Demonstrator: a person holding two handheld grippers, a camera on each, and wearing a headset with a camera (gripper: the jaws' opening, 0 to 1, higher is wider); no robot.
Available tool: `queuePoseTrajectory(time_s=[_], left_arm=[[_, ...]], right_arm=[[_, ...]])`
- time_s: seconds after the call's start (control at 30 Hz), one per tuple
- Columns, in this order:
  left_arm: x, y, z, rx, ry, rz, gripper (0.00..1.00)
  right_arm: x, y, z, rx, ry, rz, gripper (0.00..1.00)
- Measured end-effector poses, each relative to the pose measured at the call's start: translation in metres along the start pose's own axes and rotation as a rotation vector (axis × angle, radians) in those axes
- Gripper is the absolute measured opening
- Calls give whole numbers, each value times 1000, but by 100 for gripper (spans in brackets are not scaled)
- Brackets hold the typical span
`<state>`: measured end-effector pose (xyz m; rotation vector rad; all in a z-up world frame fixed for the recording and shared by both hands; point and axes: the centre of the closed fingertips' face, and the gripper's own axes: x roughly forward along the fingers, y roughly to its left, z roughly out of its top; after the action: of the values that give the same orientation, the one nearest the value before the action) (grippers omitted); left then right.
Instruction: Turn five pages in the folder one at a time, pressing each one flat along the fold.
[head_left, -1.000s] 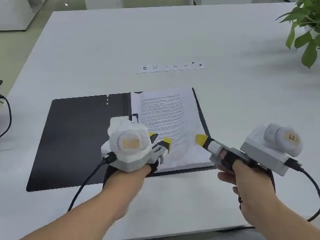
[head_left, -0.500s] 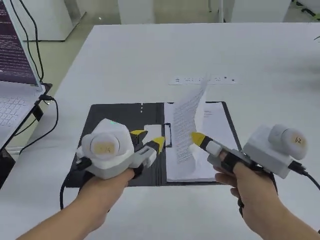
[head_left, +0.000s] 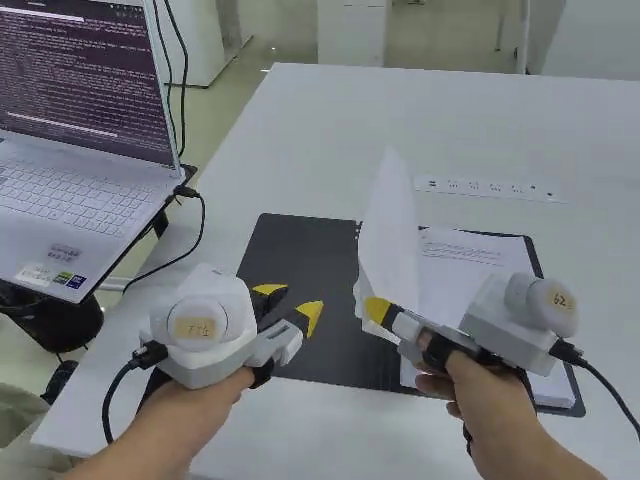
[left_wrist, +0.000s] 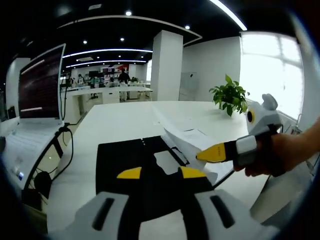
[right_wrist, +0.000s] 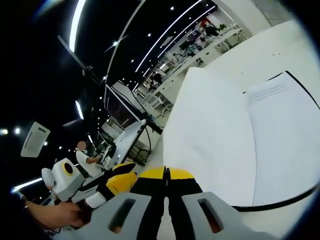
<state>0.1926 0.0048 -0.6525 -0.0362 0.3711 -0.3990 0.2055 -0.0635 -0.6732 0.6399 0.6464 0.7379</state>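
Right gripper (head_left: 378, 310), lower centre, angled up-left, jaws closed on page (head_left: 390, 235) standing upright over folder (head_left: 300, 270), mid-frame on tabletop (head_left: 330, 130). Left gripper (head_left: 290, 303), lower left, level, jaws parted, empty, above folder's left half.

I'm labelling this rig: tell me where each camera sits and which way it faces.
Head view: on the person's head, looking down at the folder; both arms show, with the left tool and right tool.
Left gripper view: on the left tool, facing across the folder; its open jaws show.
Right gripper view: on the right tool, facing the page it pinches; its shut jaws show.
Shared: both gripper views catch the other tool.
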Motion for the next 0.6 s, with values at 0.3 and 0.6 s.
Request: queuePoseTrajectory(time_s=[0.3,0.6], left_arm=[[-24,30,-24,-35,37,62,26],[-32,42,-45,-68,74,84,26]], right_arm=[[42,1,-40,-13,117,-17,0],[71,-14,-68,-31,190,-67,0]])
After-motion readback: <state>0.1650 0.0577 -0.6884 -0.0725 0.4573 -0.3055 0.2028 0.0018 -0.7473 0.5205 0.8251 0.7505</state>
